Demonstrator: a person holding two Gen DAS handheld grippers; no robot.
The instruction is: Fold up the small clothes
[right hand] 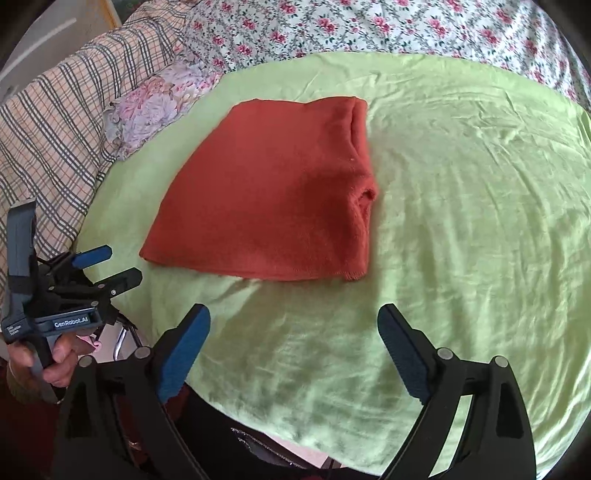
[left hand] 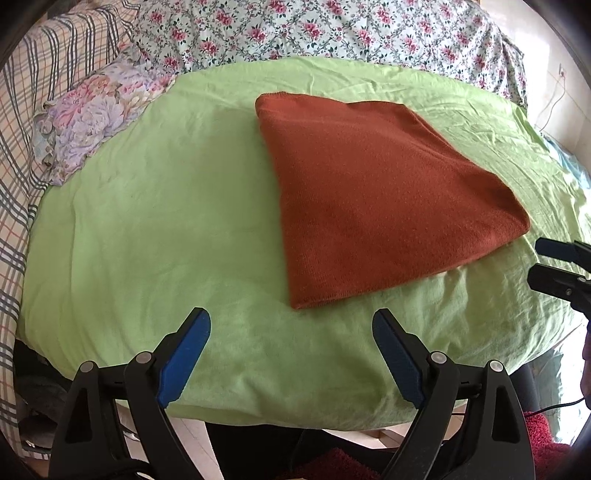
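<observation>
A rust-red knitted garment [left hand: 373, 192] lies folded flat into a compact shape on the light green sheet [left hand: 166, 221]. In the right wrist view the same garment [right hand: 269, 195] shows its layered folded edge on the right side. My left gripper [left hand: 291, 325] hovers open over the sheet just in front of the garment's near corner, with nothing between its blue pads. My right gripper [right hand: 293, 321] is open too, held back from the garment's near edge and empty. The left gripper [right hand: 118, 264] also shows at the right wrist view's left side, held by a hand [right hand: 55, 363].
A floral pillow [left hand: 92, 114] lies at the sheet's left edge beside a plaid cover [left hand: 33, 110]. A flowered bedspread [left hand: 332, 33] runs along the back. The sheet's front edge [left hand: 295, 417] drops to the floor, with a red mat [left hand: 543, 435] below. The right gripper's fingers [left hand: 557, 266] enter at the right.
</observation>
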